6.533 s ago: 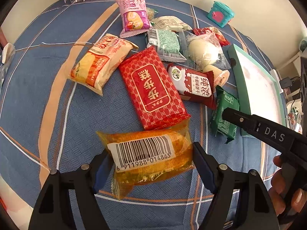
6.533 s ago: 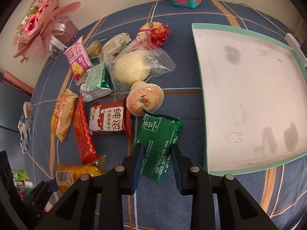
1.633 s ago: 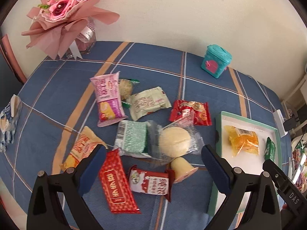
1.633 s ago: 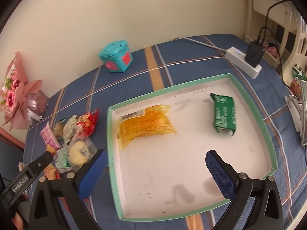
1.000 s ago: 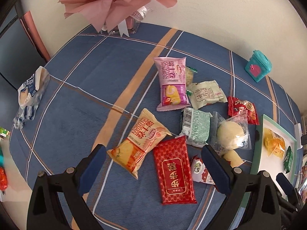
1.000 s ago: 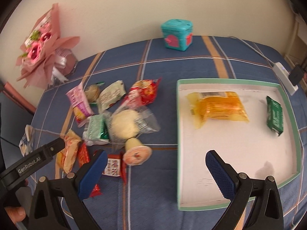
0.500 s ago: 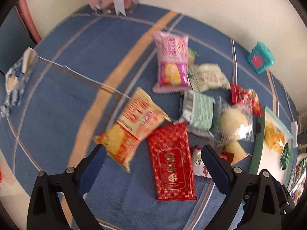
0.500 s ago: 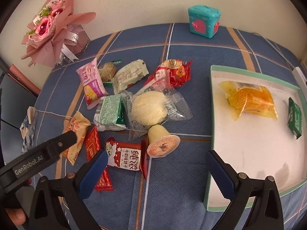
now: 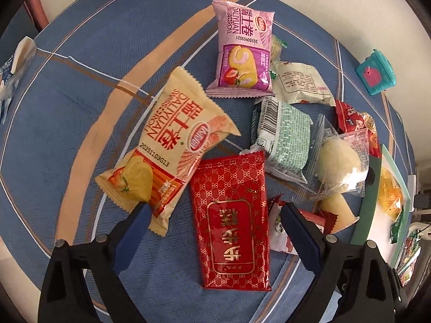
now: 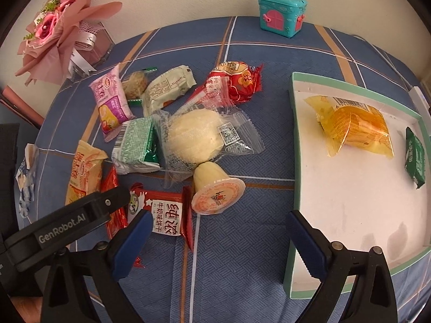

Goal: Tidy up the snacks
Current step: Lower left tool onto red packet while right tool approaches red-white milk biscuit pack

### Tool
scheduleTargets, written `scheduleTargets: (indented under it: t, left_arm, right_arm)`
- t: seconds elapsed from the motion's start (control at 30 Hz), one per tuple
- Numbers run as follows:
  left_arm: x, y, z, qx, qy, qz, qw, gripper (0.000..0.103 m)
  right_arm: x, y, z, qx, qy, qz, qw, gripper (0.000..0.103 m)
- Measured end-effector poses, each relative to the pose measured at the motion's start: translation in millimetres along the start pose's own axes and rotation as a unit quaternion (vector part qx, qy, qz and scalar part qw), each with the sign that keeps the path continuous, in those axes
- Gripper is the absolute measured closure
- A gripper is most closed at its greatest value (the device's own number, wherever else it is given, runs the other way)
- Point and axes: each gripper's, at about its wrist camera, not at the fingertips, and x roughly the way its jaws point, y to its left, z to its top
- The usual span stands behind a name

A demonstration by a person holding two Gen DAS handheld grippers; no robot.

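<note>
You are holding the left gripper with its jaws spread wide and empty over the flat, glossy red foil packet, whose diamond pattern is lying straight between the blue ribbed pads. Just beside it, the crinkled cream Swiss-roll bag is touching the left pad's tip. The pink Swiss-roll bag and the pale green barcoded pack are lying farther in on the blue woven tablecloth.

You are keeping the right gripper open too, nothing between its fingers, hovering near the tapered jelly cup tipped on its side, its peel lid facing you. The cup is touching the clear plastic wrapper around the round white bun. The red-and-white milk biscuit pack is lying just beside the left pad.

Only the right wrist view is showing the tray properly: a white floor with a mint-green rim, at the tablecloth's right edge, carrying the translucent orange packet and the dark green packet, well apart. The left wrist view is catching only a sliver of it, squeezed at the frame's edge.

The red foil packet is mostly hidden in the right view behind the left gripper's black arm. The small snack behind the pink bag is too blurred to name.
</note>
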Motion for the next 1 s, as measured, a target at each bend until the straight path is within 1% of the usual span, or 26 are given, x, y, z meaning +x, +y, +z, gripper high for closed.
scheduleTargets:
  t: [0.07,0.1,0.13,0.17,0.3,0.37,0.53,0.73,0.87,0.9,1.0]
  left_arm:
    - [-1,0,0,0.003,-0.003,0.004,1.0,0.013]
    - [0,0,1,0.004,-0.004,0.004,1.0,0.015]
    - [0,1,1,0.003,-0.004,0.006,1.0,0.02]
    - [0,2,2,0.002,-0.005,0.009,0.9999,0.021]
    - [2,7,1,-0.001,-0.001,0.006,1.0,0.022]
    - [2,11,1,-0.002,0.0,0.015,0.9999,0.023]
    - [3,20,1,-0.011,-0.001,0.026,0.9996,0.023]
    - [-3,38,3,-0.037,-0.009,0.032,0.9988,0.024]
    - [-4,56,5,-0.061,-0.007,0.017,0.9979,0.025]
    - [-5,59,5,-0.064,-0.007,0.012,0.9978,0.025]
    - [-8,63,6,-0.066,-0.01,0.005,0.9977,0.025]
  right_arm:
    - [1,1,0,-0.001,0.001,-0.001,1.0,0.003]
    - [1,0,0,0.0,0.001,-0.001,1.0,0.003]
    - [1,1,0,0.001,0.001,-0.001,1.0,0.003]
    - [1,1,0,0.001,0.001,-0.001,1.0,0.003]
    - [0,1,-1,0.003,0.0,0.0,1.0,0.003]
    - [0,1,0,0.007,0.0,0.004,1.0,0.003]
    - [2,7,1,0.005,0.003,0.005,1.0,0.003]
    - [9,22,-1,0.015,0.015,0.031,0.999,0.004]
    - [12,35,-1,0.01,0.014,0.03,0.999,0.005]
    - [14,37,-1,0.01,0.015,0.031,0.999,0.007]
    - [23,46,1,0.01,0.021,0.033,0.999,0.007]
